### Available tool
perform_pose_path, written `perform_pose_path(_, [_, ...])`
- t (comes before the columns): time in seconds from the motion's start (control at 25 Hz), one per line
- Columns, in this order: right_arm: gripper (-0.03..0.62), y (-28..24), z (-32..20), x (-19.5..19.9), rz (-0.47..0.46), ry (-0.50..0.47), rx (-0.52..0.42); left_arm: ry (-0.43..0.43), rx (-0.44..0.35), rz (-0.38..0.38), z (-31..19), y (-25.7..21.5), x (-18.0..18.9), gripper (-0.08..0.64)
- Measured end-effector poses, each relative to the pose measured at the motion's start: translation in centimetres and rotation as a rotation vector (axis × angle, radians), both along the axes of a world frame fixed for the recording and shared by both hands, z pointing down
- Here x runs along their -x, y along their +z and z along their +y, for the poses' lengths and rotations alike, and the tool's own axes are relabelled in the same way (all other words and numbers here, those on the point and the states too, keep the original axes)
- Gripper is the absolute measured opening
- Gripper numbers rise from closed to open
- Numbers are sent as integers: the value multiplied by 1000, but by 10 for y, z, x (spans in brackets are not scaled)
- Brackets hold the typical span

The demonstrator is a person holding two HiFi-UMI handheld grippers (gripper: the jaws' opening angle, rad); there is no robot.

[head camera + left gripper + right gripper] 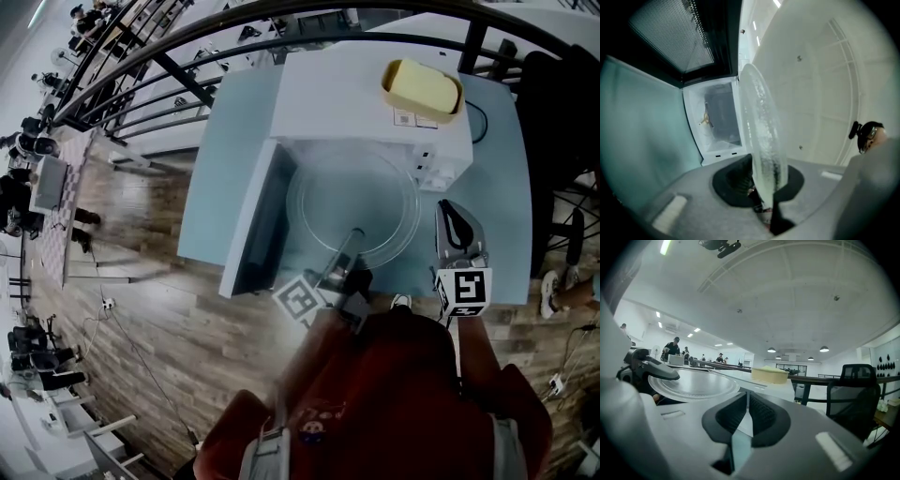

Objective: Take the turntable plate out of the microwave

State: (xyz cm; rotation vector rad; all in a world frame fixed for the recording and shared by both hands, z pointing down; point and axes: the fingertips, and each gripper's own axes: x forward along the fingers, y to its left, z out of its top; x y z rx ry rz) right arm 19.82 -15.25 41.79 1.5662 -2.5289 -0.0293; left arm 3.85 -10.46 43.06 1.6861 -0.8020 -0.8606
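- Turntable plate [352,202], clear round glass, is outside the microwave [366,94]. It is held about level over the desk [211,187], just in front of the oven's open mouth.
- The left gripper [352,240] has its fingers closed on the plate's near rim. In the left gripper view the plate [761,140] shows edge-on, its rim pinched between the two dark pads of that gripper [764,192].
- Behind the plate in that view stands the white cavity [719,122], with a small tan piece on its floor.
- The microwave door [258,225] hangs open at the left side of the oven.
- The right gripper [450,214] is off to the plate's right, clear of its rim. Its own view shows this gripper [747,411] with its fingers pressed together and nothing between them; the plate [693,383] lies to its left.
- A pale yellow container [422,87] sits on top of the microwave, near its right end; it also shows beyond the plate in the right gripper view [769,375].
- A dark office chair [855,394] stands at the desk's right.
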Motion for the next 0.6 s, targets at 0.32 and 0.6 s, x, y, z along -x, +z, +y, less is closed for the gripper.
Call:
perform_pose_path(0.32, [0, -1, -5, 2, -21, -13, 4, 5, 15, -15, -2, 4, -2, 41])
perform_pose_path(0.6, [0, -1, -8, 2, -19, -23, 3, 21, 17, -11, -4, 5, -10, 41])
